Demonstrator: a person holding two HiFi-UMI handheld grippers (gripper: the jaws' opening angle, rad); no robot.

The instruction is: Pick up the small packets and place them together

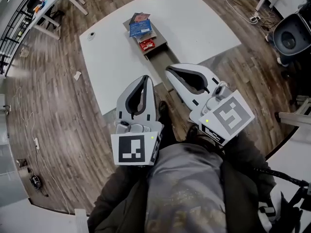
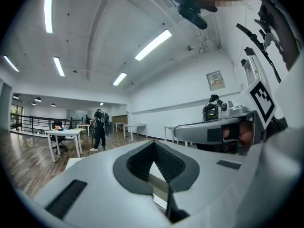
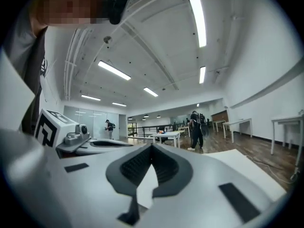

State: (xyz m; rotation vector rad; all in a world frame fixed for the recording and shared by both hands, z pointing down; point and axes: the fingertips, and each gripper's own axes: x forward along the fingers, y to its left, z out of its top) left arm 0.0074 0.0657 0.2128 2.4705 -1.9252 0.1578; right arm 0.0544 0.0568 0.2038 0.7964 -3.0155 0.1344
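- Ahead of the left gripper (image 1: 145, 78) and the right gripper (image 1: 169, 70), well beyond their tips, we saw in the head view the small packets (image 1: 140, 26), blue and red, lying on a brown tray (image 1: 160, 55) on the white table (image 1: 199, 23).
- In the left gripper view, we found its jaws pressed together with nothing between them, the right gripper just beside it.
- In the right gripper view, its jaws likewise met, holding nothing.
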